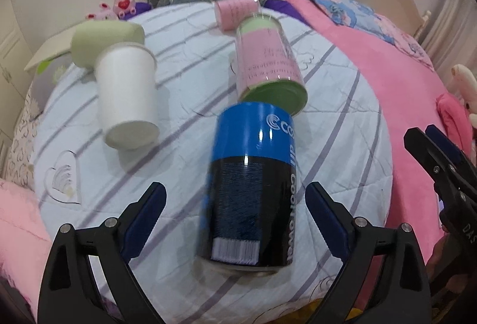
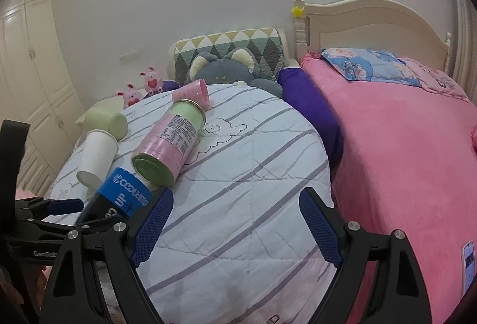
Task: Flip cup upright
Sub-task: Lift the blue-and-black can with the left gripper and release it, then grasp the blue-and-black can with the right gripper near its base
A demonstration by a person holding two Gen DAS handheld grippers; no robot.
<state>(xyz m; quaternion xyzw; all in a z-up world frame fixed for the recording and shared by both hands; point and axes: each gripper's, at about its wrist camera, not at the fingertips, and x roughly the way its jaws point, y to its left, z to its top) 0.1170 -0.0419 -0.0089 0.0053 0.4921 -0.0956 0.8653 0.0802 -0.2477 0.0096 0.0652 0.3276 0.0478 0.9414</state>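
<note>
Cylinder, glossy blue-black, lies between spread left gripper fingers; right gripper fingers spread, empty.

Soft, even indoor light, fisheye-bent dark corners; the blue can is motion-blurred with glare streaks.

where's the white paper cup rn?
White paper cup lies on its side on the striped quilt, left of the pink-green canister in both views, its mouth against the green cup.
</note>
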